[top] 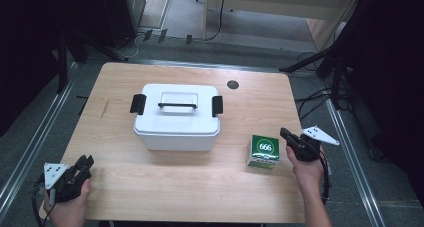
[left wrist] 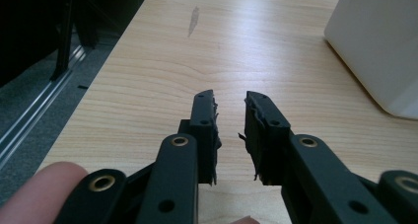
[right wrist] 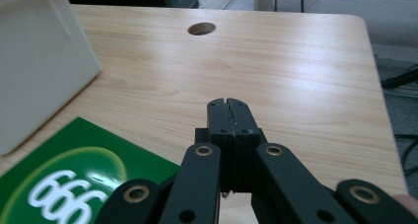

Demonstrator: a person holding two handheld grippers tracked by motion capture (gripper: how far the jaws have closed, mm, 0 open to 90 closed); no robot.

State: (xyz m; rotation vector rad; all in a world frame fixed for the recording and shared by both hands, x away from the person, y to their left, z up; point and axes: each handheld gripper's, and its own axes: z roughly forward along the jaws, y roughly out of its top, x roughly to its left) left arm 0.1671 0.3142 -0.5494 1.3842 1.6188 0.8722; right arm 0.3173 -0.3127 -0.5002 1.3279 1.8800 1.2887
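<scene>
A white lidded box (top: 176, 132) with a black handle and two black side latches stands in the middle of the wooden table (top: 175, 182). A small green carton (top: 264, 149) marked 666 sits to its right. My right gripper (top: 283, 132) hovers just right of the carton, jaws pressed together on nothing; in the right gripper view it (right wrist: 227, 102) points past the carton (right wrist: 74, 179) over bare wood. My left gripper (top: 86, 160) rests at the table's front left corner. Its jaws (left wrist: 230, 98) are drawn nearly together with only a narrow slit between the worn pads and nothing in it.
A round cable hole (top: 233, 84) lies behind the box near the far edge. The box's white wall (left wrist: 374, 41) is at the right of the left gripper view. Dark stands and cables crowd the floor to the right of the table.
</scene>
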